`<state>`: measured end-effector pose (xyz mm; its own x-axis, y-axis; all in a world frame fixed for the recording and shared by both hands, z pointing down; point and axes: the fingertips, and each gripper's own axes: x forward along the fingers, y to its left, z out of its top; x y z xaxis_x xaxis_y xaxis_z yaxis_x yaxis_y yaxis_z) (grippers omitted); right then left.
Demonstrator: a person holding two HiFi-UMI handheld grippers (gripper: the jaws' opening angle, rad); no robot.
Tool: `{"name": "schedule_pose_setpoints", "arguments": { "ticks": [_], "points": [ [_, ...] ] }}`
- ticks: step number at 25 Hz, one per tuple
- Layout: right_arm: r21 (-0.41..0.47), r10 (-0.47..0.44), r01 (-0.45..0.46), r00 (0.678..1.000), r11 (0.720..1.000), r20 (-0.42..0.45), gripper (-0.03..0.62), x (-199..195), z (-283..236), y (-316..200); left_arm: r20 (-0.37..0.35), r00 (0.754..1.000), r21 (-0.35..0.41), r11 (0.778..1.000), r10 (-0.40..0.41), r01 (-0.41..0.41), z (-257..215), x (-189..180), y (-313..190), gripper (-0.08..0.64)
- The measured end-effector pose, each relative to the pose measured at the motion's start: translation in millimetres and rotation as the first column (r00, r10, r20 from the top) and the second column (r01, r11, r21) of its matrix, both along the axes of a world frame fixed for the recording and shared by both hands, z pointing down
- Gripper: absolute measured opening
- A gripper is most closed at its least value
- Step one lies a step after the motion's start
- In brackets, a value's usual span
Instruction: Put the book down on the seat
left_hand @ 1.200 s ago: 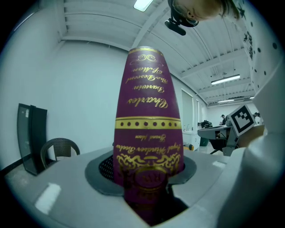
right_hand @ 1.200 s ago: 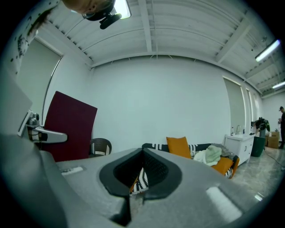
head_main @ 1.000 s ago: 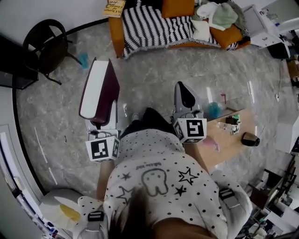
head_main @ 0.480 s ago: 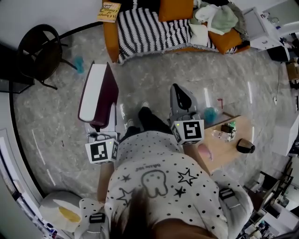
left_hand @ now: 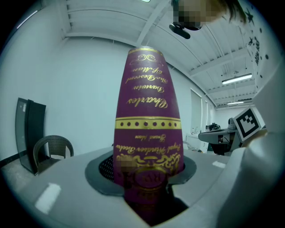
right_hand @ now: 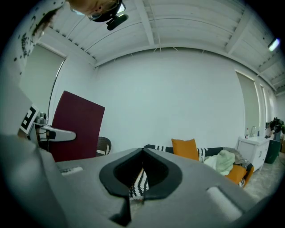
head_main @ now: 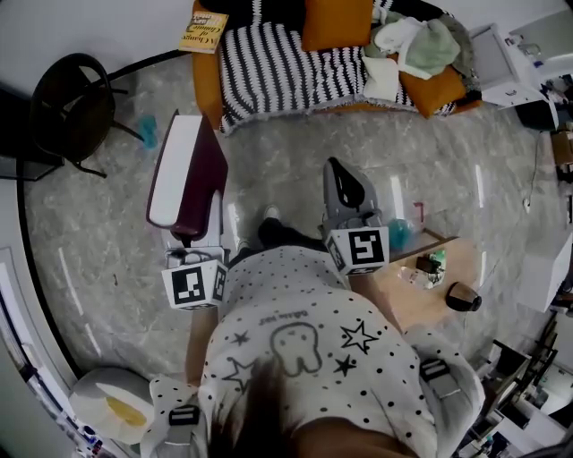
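Observation:
A thick maroon book (head_main: 183, 174) with white page edges stands upright in my left gripper (head_main: 193, 234), which is shut on its lower end. Its gold-lettered spine (left_hand: 147, 111) fills the left gripper view, rising out of the jaws (left_hand: 147, 180). My right gripper (head_main: 339, 172) is level beside it, shut and holding nothing; its tips meet (right_hand: 142, 151). Ahead stands the orange sofa (head_main: 206, 76), its seat covered by a black-and-white striped blanket (head_main: 286, 63). The right gripper view shows the book (right_hand: 75, 127) at the left and the sofa (right_hand: 200, 153) ahead.
On the sofa lie an orange cushion (head_main: 336, 22), a heap of pale clothes (head_main: 416, 40) and a yellow book (head_main: 204, 31) at its left end. A black chair (head_main: 72, 103) stands at the left. A low wooden table (head_main: 421, 286) with small items is at my right.
Both grippers, with the book, have moved forward across the floor toward the sofa, which now lies lower in the head view. The table has slid back to the right.

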<state>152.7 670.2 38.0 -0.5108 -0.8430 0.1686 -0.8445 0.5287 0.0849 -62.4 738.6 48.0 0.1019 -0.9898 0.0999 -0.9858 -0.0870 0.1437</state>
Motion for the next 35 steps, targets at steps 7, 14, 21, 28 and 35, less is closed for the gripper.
{"name": "schedule_pose_setpoints", "arguments": {
  "ticks": [7, 14, 21, 28, 35],
  "points": [
    [-0.002, -0.025, 0.025, 1.0, 1.0, 0.006, -0.002, 14, -2, -29, 0.015, 1.0, 0.006, 1.0, 0.005, -0.005, -8, 22, -30, 0.227],
    [0.0, -0.039, 0.039, 0.999, 0.999, 0.001, -0.002, 25, 1, -44, 0.022, 1.0, 0.011, 1.0, -0.017, 0.017, -5, 30, -44, 0.228],
    [-0.01, -0.008, 0.008, 1.0, 1.0, 0.001, -0.003, 36, 6, -51, 0.021, 1.0, 0.008, 1.0, 0.017, -0.017, -1, 39, -56, 0.227],
    [-0.015, 0.024, -0.024, 1.0, 1.0, 0.002, -0.002, 38, 6, -60, 0.016, 0.998, 0.011, 0.999, 0.053, -0.054, 0, 42, -75, 0.227],
    [-0.019, 0.035, -0.035, 0.999, 0.999, 0.019, -0.003, 20, -1, -92, 0.02, 0.997, -0.005, 0.998, 0.068, -0.068, -13, 27, -109, 0.228]
  ]
}}
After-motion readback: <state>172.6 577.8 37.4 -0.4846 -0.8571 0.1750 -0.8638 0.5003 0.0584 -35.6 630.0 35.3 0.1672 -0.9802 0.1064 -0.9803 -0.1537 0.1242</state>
